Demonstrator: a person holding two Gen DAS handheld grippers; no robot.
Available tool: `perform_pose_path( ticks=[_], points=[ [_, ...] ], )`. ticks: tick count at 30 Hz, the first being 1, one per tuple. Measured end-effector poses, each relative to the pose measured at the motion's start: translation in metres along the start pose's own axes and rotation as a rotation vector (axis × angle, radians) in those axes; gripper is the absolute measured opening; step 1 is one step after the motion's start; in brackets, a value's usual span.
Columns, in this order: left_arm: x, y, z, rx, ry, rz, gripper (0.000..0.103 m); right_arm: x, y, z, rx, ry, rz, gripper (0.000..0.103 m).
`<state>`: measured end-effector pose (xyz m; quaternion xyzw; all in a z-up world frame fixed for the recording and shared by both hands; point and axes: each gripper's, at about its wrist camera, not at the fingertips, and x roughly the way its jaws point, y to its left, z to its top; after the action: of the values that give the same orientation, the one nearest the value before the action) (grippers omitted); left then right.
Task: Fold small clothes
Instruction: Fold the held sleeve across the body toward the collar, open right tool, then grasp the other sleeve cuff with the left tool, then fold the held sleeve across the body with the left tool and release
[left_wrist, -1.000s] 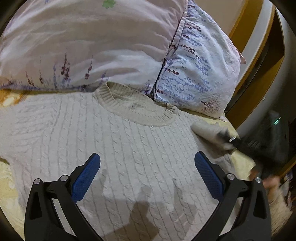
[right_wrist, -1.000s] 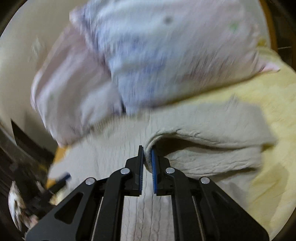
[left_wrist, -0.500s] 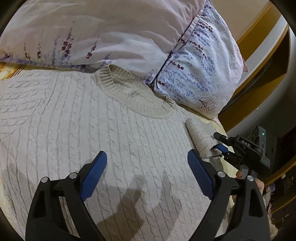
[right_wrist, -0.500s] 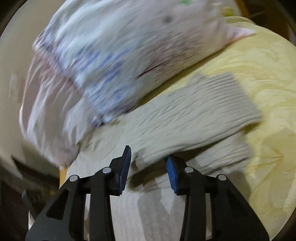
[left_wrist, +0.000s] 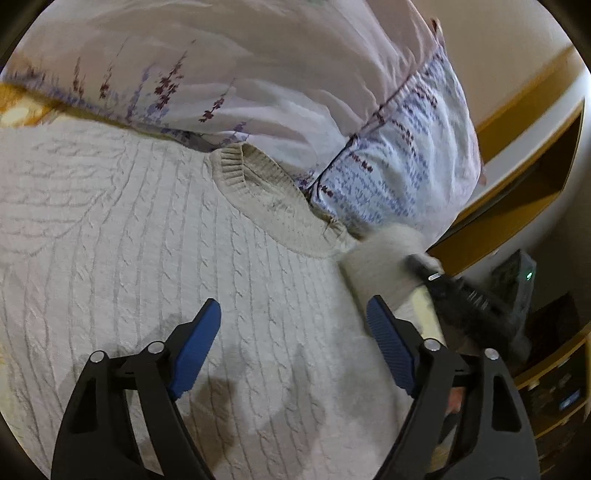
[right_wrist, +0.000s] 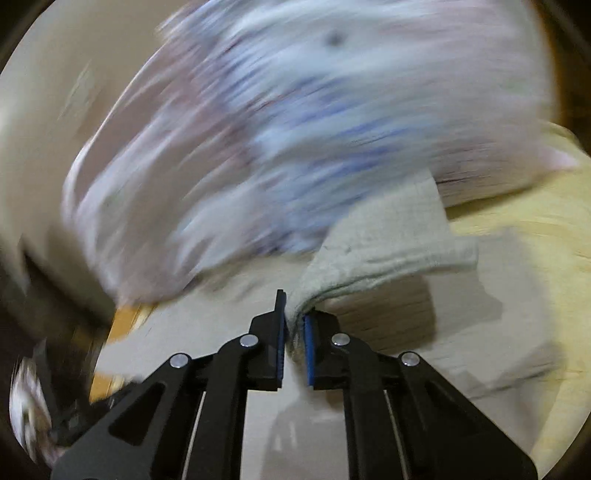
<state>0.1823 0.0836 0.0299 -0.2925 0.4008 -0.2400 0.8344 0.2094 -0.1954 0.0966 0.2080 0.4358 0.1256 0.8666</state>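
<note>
A cream cable-knit sweater (left_wrist: 155, 258) lies flat on the bed, its ribbed collar (left_wrist: 266, 199) toward the pillows. My left gripper (left_wrist: 293, 325) is open and empty, hovering over the sweater's chest. My right gripper (right_wrist: 293, 325) is shut on the sweater's sleeve (right_wrist: 388, 254) and holds a fold of it lifted off the bed. In the left wrist view the right gripper (left_wrist: 465, 295) appears blurred at the right with the sleeve (left_wrist: 380, 266) bunched at its tips.
Two floral pillows (left_wrist: 258, 74) (left_wrist: 402, 155) lie just behind the collar. A yellow bedsheet (right_wrist: 517, 240) shows to the right of the sleeve. A wooden headboard shelf (left_wrist: 524, 192) stands at the right.
My right gripper, open half a second ago, has closed on the sleeve and lifted it. My left gripper has shifted closer over the sweater and stays open.
</note>
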Motion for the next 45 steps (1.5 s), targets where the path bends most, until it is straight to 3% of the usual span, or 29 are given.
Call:
perform_pose_path(
  ticks=[2,4,7,12,15,22,25,27,29,32,35,41,42,44,45],
  points=[
    [-0.001,0.005,0.001,-0.028,-0.002,-0.013,0.08,0.035,0.025,-0.015,-0.078,0.143,0.063,0.02],
    [0.001,0.008,0.002,-0.051,0.003,-0.014,0.08,0.052,0.035,-0.026,-0.118,0.22,0.082,0.03],
    [0.009,0.008,0.003,-0.067,0.025,-0.019,0.079,0.052,0.032,-0.037,-0.096,0.258,0.112,0.044],
    [0.032,0.004,0.006,-0.07,0.073,0.026,0.066,0.002,-0.021,-0.04,0.099,0.17,0.119,0.046],
    [0.046,0.007,0.009,-0.11,0.102,0.055,0.057,-0.029,-0.06,-0.045,0.241,0.099,0.033,0.046],
    [0.065,0.013,0.016,-0.143,0.113,0.089,0.021,-0.075,-0.155,-0.058,0.603,-0.027,-0.108,0.047],
    [0.07,0.016,0.02,-0.146,0.114,0.099,0.01,-0.077,-0.175,-0.061,0.673,-0.068,-0.08,0.047],
    [0.072,0.014,0.023,-0.126,0.102,0.1,0.008,-0.073,-0.177,-0.058,0.667,-0.087,-0.108,0.037],
    [0.072,0.01,0.029,-0.094,0.094,0.101,0.007,-0.069,-0.174,-0.053,0.645,-0.097,-0.115,0.009],
    [0.059,0.001,0.041,-0.034,0.048,0.093,0.007,-0.075,-0.158,-0.051,0.592,-0.133,-0.073,0.008],
    [0.048,0.002,0.047,0.009,0.015,0.128,0.007,-0.072,-0.14,-0.051,0.525,-0.121,-0.097,0.008],
    [0.059,0.029,0.036,-0.034,0.079,0.2,0.007,-0.048,-0.131,-0.059,0.49,-0.032,-0.218,0.009],
    [0.06,0.03,0.034,-0.033,0.078,0.2,0.008,-0.05,-0.126,-0.056,0.477,-0.03,-0.233,0.014],
    [0.06,0.03,0.034,-0.025,0.077,0.202,0.008,-0.06,-0.116,-0.051,0.461,-0.039,-0.274,0.041],
    [0.058,0.029,0.034,-0.032,0.08,0.196,0.008,-0.066,-0.111,-0.049,0.453,-0.052,-0.291,0.047]
  ],
)
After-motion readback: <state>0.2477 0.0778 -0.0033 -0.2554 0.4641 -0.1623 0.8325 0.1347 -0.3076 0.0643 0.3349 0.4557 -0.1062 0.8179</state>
